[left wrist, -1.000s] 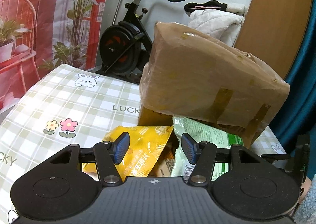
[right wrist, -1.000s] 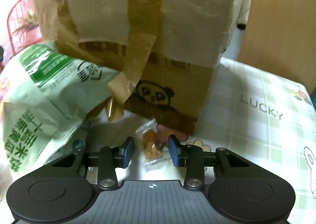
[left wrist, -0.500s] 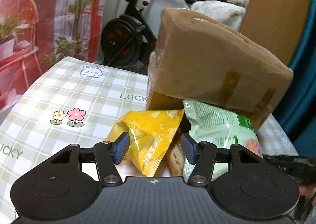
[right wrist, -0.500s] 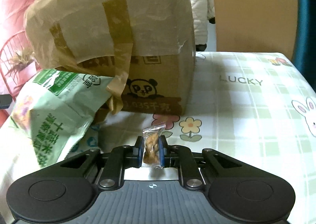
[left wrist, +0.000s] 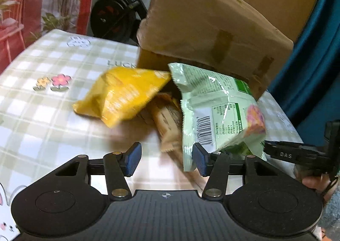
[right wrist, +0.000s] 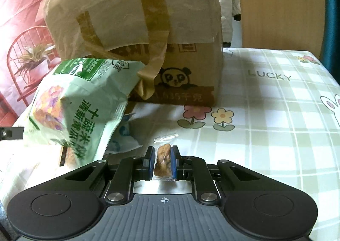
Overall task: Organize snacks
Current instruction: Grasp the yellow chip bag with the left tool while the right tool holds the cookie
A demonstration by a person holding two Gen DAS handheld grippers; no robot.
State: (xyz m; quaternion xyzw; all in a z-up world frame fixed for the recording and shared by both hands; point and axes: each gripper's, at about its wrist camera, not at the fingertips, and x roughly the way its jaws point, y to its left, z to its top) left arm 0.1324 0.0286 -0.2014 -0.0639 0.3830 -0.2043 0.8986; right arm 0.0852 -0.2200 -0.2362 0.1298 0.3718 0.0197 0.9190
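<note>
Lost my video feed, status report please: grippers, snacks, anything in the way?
Right gripper shut on small clear packet. Left gripper jaws closing, nothing between. Green bag and yellow bag crowd the box mouth.

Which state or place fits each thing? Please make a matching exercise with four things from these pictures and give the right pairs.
Things:
1. small clear packet
2. green bag
3. yellow bag
4. box

States or places:
a. lying on the tablecloth, left of the green bag in the left wrist view
b. pinched in the right gripper
c. wrapped in brown tape, panda drawing on its side
d. sticking out from the box opening, barcode showing

Pairs: 1-b, 2-d, 3-a, 4-c
</note>
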